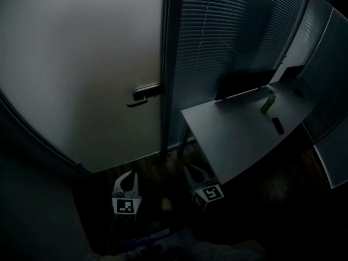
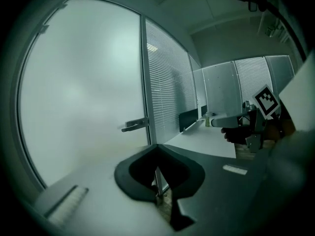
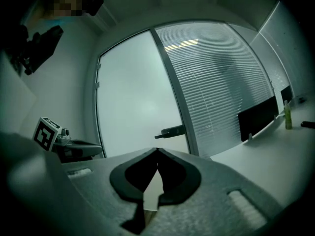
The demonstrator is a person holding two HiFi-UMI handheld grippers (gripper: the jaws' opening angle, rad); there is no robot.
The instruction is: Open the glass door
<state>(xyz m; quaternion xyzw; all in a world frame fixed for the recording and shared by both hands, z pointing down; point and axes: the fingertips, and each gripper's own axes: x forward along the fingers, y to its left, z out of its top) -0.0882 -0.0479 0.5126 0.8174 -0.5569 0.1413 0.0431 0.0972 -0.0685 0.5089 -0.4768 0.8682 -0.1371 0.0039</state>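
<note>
The frosted glass door (image 1: 81, 64) stands closed at the left, with a dark lever handle (image 1: 145, 94) near its right edge beside the metal frame (image 1: 168, 64). Both grippers hang low in front of the door, well short of the handle. My left gripper (image 1: 130, 176) is shut and holds nothing. My right gripper (image 1: 191, 171) is beside it, jaw tips together, also holding nothing. In the left gripper view the handle (image 2: 135, 125) lies beyond the closed tips of the left gripper (image 2: 156, 146). The right gripper view shows the handle (image 3: 171, 131) above the tips of the right gripper (image 3: 157, 149).
A glass partition with slatted blinds (image 1: 234, 31) runs to the right of the door. A grey desk (image 1: 244, 129) juts out at the right, close to my right gripper. It carries a small bottle (image 1: 267, 103), a dark remote-like object (image 1: 278, 125) and a dark screen panel (image 1: 242, 83).
</note>
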